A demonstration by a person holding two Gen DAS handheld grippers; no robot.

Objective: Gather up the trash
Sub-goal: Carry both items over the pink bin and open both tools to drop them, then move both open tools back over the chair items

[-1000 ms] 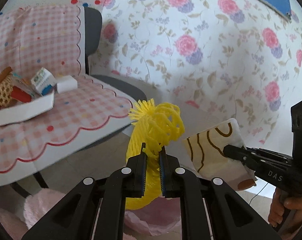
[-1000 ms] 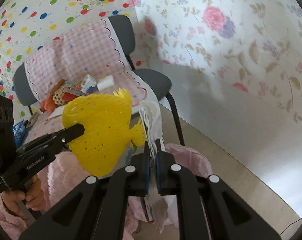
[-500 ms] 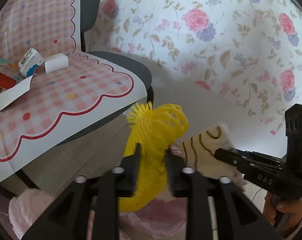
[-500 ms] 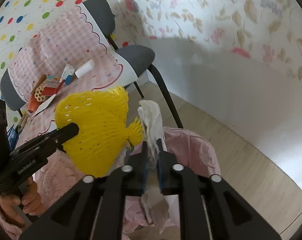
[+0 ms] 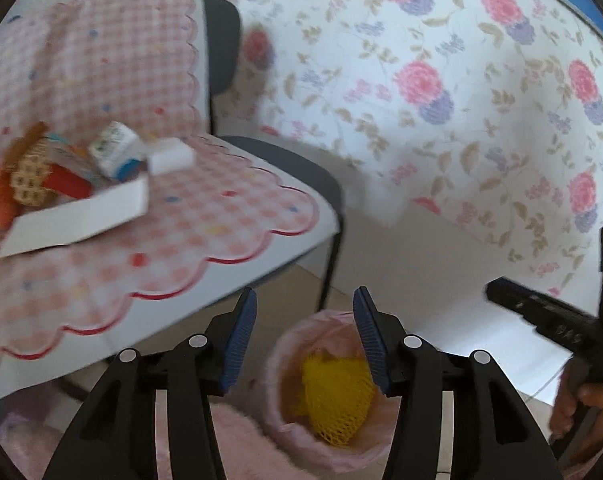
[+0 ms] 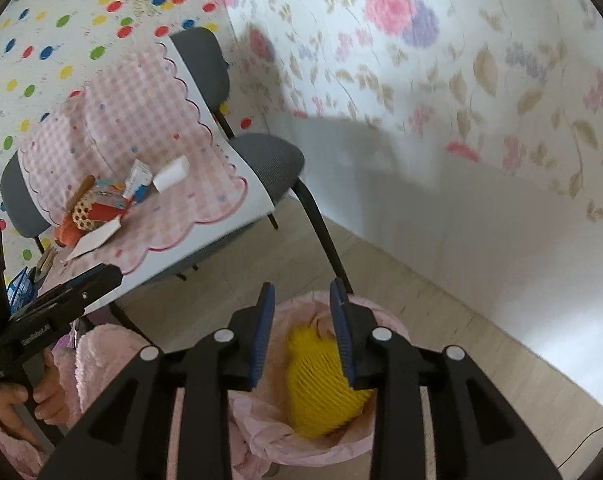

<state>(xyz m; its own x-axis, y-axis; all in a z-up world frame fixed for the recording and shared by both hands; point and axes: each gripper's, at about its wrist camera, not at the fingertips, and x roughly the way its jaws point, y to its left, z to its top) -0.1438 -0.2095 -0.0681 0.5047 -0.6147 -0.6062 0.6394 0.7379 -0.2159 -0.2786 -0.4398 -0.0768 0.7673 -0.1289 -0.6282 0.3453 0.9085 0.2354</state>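
Observation:
A yellow foam net (image 5: 335,396) lies inside the bin lined with a pink bag (image 5: 285,364) on the floor; it also shows in the right wrist view (image 6: 321,392), in the same pink bag (image 6: 261,436). My left gripper (image 5: 304,320) is open and empty above the bin. My right gripper (image 6: 301,312) is open and empty above the bin too. The white paper wrapper is not in sight. More trash sits on the chair: a white box lid (image 5: 81,216), a small carton (image 5: 113,152), a white block (image 5: 169,156) and orange and red wrappers (image 5: 29,180).
A grey chair (image 6: 261,156) with a pink checked cover (image 5: 141,248) stands left of the bin. Its legs (image 6: 325,248) reach down beside the bin. Flowered wall (image 5: 441,100) behind. A fluffy pink sleeve (image 6: 97,352) shows at lower left.
Both grippers have opened. The yellow net has dropped from my left gripper into the bin. The white wrapper has left my right gripper and is out of sight.

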